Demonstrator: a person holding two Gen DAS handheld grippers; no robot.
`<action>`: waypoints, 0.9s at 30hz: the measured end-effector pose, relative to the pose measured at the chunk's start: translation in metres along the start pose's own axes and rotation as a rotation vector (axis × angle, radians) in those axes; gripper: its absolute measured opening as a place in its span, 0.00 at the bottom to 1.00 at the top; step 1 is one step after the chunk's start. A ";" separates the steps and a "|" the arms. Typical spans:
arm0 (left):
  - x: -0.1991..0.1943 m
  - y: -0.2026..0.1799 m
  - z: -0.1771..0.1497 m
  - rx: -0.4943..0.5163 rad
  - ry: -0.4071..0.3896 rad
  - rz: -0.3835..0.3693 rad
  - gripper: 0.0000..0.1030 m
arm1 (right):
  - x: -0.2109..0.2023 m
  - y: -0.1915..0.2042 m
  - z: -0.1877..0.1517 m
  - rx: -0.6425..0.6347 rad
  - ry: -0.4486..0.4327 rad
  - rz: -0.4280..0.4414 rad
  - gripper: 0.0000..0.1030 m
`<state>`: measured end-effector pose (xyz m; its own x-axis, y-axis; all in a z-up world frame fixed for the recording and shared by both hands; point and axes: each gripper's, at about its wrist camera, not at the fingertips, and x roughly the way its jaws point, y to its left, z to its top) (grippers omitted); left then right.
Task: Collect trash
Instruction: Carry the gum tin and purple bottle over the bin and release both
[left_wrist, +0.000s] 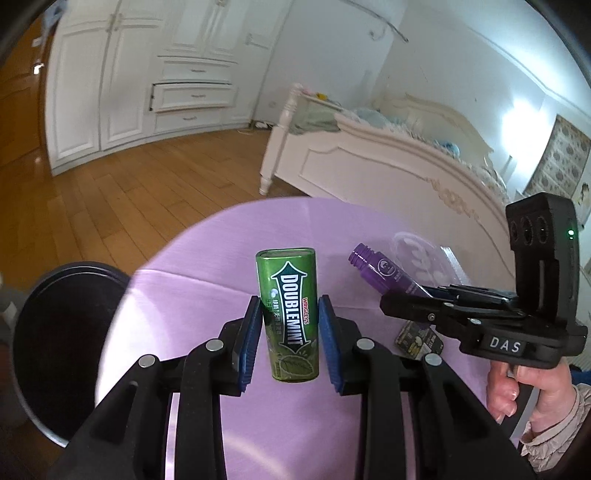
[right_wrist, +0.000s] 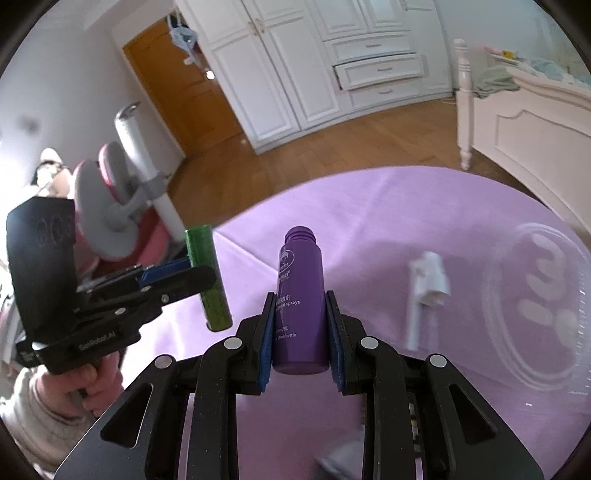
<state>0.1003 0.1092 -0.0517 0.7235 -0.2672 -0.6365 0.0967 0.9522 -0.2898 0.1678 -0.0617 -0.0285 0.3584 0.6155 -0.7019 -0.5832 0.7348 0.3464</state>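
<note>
Left gripper (left_wrist: 290, 332): clamped on green gum tin (left_wrist: 290, 314), carried upright clear of the lilac tablecloth (left_wrist: 207, 258)
Right gripper (right_wrist: 300, 328): clamped on capless purple spray bottle (right_wrist: 300, 295), neck pointing away
Reason: both lifted, likely for the black bin (left_wrist: 62, 343) left of the table
Remaining: white spray nozzle (right_wrist: 424, 291), clear lid (right_wrist: 535, 295), dark wrapper (left_wrist: 417, 338) on the cloth
</note>
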 end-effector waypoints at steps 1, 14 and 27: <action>-0.005 0.006 0.000 -0.009 -0.009 0.007 0.30 | 0.005 0.008 0.003 0.000 0.004 0.015 0.25; -0.074 0.115 -0.015 -0.170 -0.091 0.142 0.30 | 0.077 0.109 0.037 -0.064 0.083 0.131 0.25; -0.088 0.173 -0.031 -0.278 -0.090 0.206 0.30 | 0.147 0.167 0.055 -0.080 0.170 0.173 0.25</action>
<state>0.0321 0.2933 -0.0683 0.7670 -0.0476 -0.6398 -0.2381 0.9049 -0.3528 0.1634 0.1672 -0.0399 0.1239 0.6684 -0.7334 -0.6836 0.5932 0.4252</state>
